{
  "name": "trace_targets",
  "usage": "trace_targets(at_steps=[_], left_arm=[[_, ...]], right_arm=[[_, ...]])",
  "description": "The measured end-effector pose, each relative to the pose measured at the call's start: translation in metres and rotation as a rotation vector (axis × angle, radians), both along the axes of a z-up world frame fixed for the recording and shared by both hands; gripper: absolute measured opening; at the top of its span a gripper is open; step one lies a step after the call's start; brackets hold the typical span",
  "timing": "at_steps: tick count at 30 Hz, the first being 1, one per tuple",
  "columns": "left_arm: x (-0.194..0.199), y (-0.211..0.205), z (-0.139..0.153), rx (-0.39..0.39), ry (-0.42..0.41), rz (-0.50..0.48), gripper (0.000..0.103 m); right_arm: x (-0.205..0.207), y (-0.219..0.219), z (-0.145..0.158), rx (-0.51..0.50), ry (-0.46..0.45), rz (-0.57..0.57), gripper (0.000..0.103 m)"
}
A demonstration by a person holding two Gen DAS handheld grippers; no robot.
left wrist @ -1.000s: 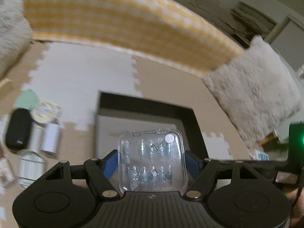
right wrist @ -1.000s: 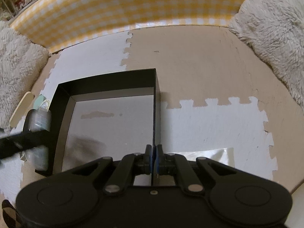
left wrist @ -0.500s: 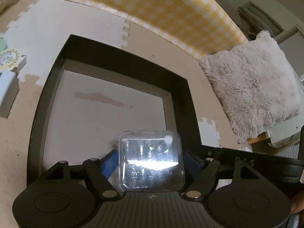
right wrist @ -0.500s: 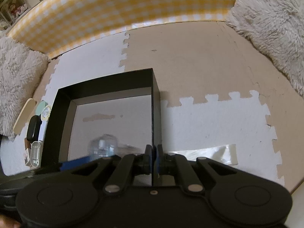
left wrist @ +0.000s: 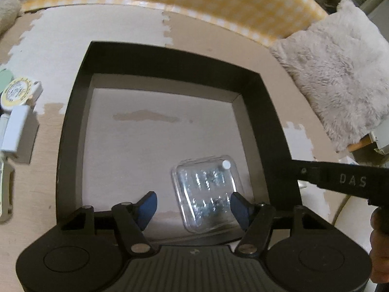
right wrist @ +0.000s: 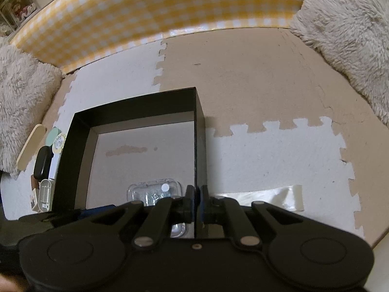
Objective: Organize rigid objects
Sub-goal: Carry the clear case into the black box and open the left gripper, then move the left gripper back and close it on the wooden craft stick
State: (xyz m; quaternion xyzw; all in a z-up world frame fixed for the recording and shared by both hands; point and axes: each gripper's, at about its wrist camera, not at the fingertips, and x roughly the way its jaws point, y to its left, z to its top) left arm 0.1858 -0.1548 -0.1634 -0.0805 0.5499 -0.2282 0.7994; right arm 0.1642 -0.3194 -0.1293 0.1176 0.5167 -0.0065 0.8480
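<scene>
The left gripper hangs just above the near edge of the shallow black cardboard box with a pale grey floor, tilted down into it, its blue-padded fingers spread wide with nothing between them. The small clear plastic case of tiny glinting pieces lies flat on the box floor, in the near right corner, between the spread fingers but closer to the right one (whether it touches that pad cannot be told). Half a second ago the case was clamped between those fingers above the floor; now it is let go and rests inside the box.

The right gripper sits low at the box's right wall, its fingers pinched together on the wall's top edge, the same grip and place as before. From its view the clear case shows just left of the fingers.

Outside the box's left wall, on the beige and white foam puzzle mat, lie a round yellow-rimmed tin, a white rectangular block and a black oval pouch, all unmoved.
</scene>
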Motion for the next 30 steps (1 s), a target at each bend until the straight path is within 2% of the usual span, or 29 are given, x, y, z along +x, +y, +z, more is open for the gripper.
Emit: trace_targets(at_steps=[4, 9, 11, 21, 24, 30], left_arm=[[0.005, -0.006, -0.001, -0.033, 0.003, -0.044, 0.066], [0.001, -0.014, -0.007, -0.128, 0.035, -0.09, 0.062], [-0.002, -0.018, -0.006, -0.108, -0.002, -0.108, 0.062], [-0.004, -0.02, -0.001, -0.114, -0.009, -0.103, 0.064], [-0.008, -0.016, 0.007, -0.089, -0.038, -0.11, 0.071], [-0.021, -0.003, 0.033, -0.019, -0.151, -0.132, 0.085]], right_arm=[[0.0, 0.001, 0.0, -0.001, 0.0, -0.001, 0.005], [0.0, 0.0, 0.0, -0.002, 0.0, -0.001, 0.005], [0.0, 0.0, 0.0, -0.002, 0.001, 0.0, 0.005], [0.001, 0.0, 0.0, 0.001, -0.001, 0.0, 0.005], [0.001, -0.001, -0.001, 0.011, 0.0, -0.004, 0.005], [0.001, -0.002, -0.001, 0.016, 0.0, -0.004, 0.005]])
